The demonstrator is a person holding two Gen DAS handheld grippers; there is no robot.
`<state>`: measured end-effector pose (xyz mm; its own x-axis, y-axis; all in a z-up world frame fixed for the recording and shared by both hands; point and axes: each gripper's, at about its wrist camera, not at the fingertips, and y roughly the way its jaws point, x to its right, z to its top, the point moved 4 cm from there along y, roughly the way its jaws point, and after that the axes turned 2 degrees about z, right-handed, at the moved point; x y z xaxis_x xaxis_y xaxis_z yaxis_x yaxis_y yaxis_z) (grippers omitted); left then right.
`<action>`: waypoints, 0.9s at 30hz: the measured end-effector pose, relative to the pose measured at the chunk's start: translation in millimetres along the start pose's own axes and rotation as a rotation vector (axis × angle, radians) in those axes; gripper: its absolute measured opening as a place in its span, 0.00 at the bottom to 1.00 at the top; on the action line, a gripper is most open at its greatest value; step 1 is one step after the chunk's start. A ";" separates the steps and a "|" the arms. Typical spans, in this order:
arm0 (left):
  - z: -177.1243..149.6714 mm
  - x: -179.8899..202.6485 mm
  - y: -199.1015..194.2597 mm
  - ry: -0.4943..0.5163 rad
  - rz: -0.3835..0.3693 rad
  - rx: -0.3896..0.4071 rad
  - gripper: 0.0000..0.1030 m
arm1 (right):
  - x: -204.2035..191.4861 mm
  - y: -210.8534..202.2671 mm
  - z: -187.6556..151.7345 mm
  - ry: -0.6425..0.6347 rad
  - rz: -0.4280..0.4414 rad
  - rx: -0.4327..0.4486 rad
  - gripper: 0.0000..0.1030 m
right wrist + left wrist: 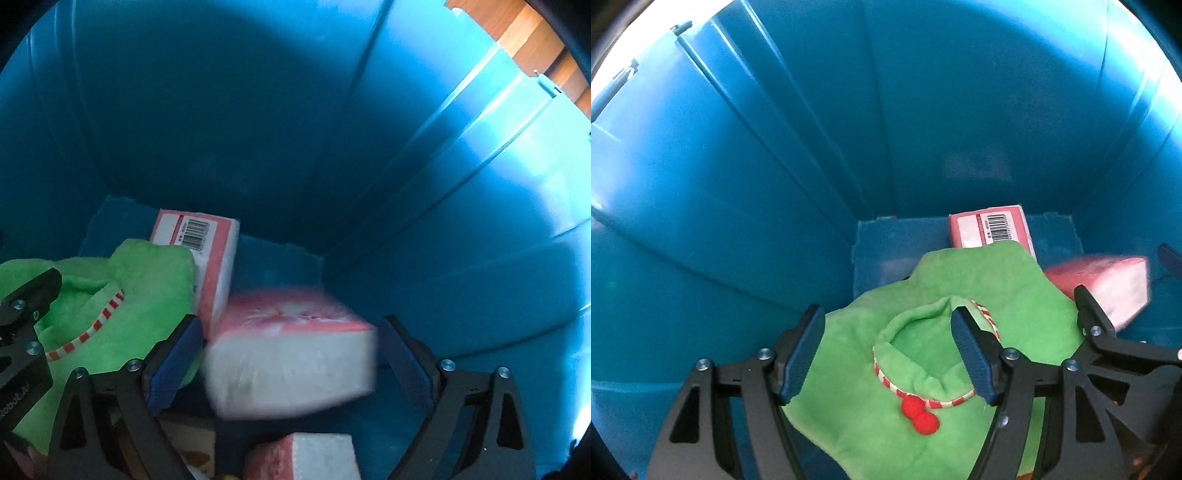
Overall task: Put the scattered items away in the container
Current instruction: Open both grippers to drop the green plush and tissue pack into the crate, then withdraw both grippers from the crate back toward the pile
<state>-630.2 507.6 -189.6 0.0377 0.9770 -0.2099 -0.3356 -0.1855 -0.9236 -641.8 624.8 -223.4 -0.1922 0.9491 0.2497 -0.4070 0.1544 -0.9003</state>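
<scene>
Pointing steeply down into the blue container (738,184), both grippers hang just above the things piled on its floor. The left gripper (888,356) has its jaws spread, pressing on nothing; a green plush garment (979,288) lies beneath and between them, its red-and-white striped trim (886,380) and two red pompoms (918,415) showing in the gap. The blue pad of one finger (971,360) stands over the garment's rolled opening, and whether it touches the cloth cannot be told.

The right gripper (290,363) also has its jaws spread wide. A pink and white tissue pack (291,362) sits between them, blurred, tilted and clear of both pads. Behind it, against the container's far wall, a second pink pack with a barcode (207,258) leans with its lower part tucked behind the garment's edge. A third pink pack (306,458) lies at the near bottom of the right wrist view, beside a pale carton (192,446) too hidden to identify. Beyond the container's rim, wooden boards (524,40) show at the upper right.
</scene>
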 end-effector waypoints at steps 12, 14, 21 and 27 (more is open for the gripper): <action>-6.7 -9.5 -25.7 -0.038 -0.032 -0.003 0.68 | 21.0 -38.6 22.4 -0.016 -0.042 -0.003 1.00; -8.7 -14.8 -41.9 -0.043 -0.044 0.005 0.68 | 22.1 -60.2 23.3 -0.014 -0.052 0.015 1.00; -24.5 -35.7 -117.4 -0.001 -0.076 0.046 0.68 | 22.1 -145.0 16.7 -0.005 -0.089 0.086 1.00; -57.7 -61.6 -186.2 0.033 -0.165 0.099 0.68 | 24.6 -225.2 -6.0 0.017 -0.114 0.152 0.99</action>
<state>-515.7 475.9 -23.2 0.1299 0.9890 -0.0702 -0.4134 -0.0104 -0.9105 -549.5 615.1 -16.6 -0.1226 0.9325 0.3397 -0.5558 0.2191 -0.8020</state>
